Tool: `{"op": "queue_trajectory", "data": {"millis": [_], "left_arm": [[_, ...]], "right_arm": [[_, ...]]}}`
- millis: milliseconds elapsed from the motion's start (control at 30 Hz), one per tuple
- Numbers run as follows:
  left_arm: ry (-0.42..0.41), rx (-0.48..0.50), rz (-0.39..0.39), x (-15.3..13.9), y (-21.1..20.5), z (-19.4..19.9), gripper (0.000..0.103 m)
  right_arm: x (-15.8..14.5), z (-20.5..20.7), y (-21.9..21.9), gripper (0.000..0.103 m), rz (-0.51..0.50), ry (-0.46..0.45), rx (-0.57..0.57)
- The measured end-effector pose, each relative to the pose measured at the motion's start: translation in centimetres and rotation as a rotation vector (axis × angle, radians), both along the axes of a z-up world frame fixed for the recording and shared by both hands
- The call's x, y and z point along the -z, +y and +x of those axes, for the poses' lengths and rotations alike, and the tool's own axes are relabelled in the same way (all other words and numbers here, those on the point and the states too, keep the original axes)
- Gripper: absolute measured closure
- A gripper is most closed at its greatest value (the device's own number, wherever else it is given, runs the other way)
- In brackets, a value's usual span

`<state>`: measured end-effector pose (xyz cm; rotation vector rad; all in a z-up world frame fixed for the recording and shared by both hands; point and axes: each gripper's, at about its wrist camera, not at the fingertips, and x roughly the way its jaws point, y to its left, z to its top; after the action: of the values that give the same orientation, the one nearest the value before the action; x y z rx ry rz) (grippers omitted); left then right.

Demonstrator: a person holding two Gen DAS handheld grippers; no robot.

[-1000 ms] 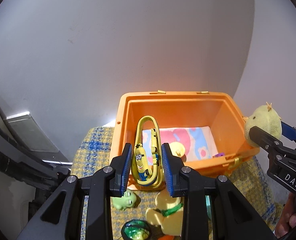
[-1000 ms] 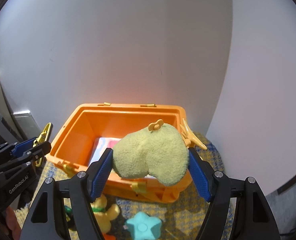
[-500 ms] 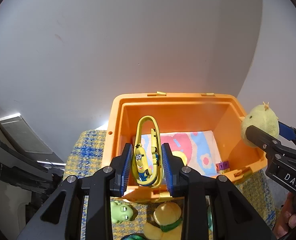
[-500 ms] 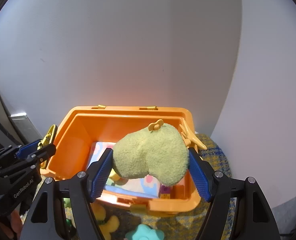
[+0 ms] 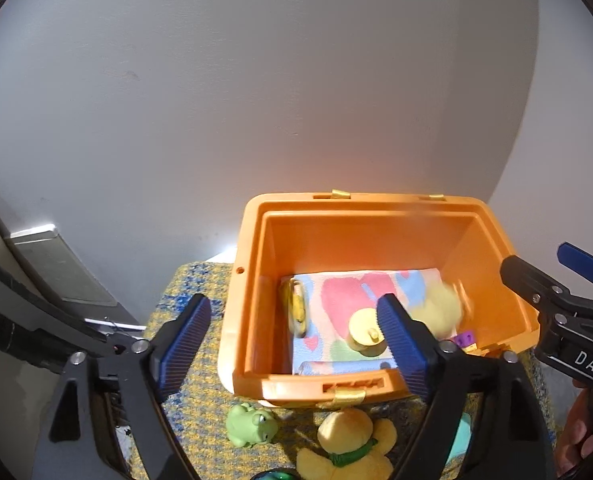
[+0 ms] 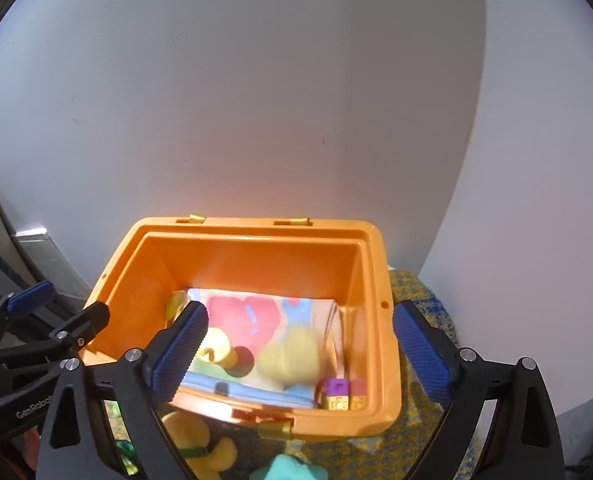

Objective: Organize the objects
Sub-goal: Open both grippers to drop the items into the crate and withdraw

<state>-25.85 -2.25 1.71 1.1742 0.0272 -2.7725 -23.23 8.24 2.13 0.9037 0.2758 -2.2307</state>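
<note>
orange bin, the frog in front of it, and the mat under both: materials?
Orange bin: looks like rigid moulded plastic, smooth walls with a soft sheen, yellow clip latches. Green frog: probably rubber or vinyl, smooth and glossy with highlights. Mat: woven fabric, matte yellow-and-blue check with a coarse, nubbly texture.

Both tongs opening and empty: yellow clip (image 5: 298, 312) now lies inside the orange bin (image 5: 376, 204); yellow plush (image 6: 292, 356) dropped in, blurred.
</note>
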Motion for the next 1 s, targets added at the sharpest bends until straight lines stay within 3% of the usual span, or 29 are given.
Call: {"op": "queue_trajectory", "data": {"millis": [433,1000], "left_arm": [[0.014,-0.016,0.000,-1.4,0.5,4.1,0.004],[0.006,-0.012,0.002,-1.0,1.6,7.9,0.000]], "right_arm": [[-0.4,5.1,3.2,0.007,-0.022,0.012,0.027],[1.4,13.0,8.6,0.003,-0.026,-0.019,0.051]]}}
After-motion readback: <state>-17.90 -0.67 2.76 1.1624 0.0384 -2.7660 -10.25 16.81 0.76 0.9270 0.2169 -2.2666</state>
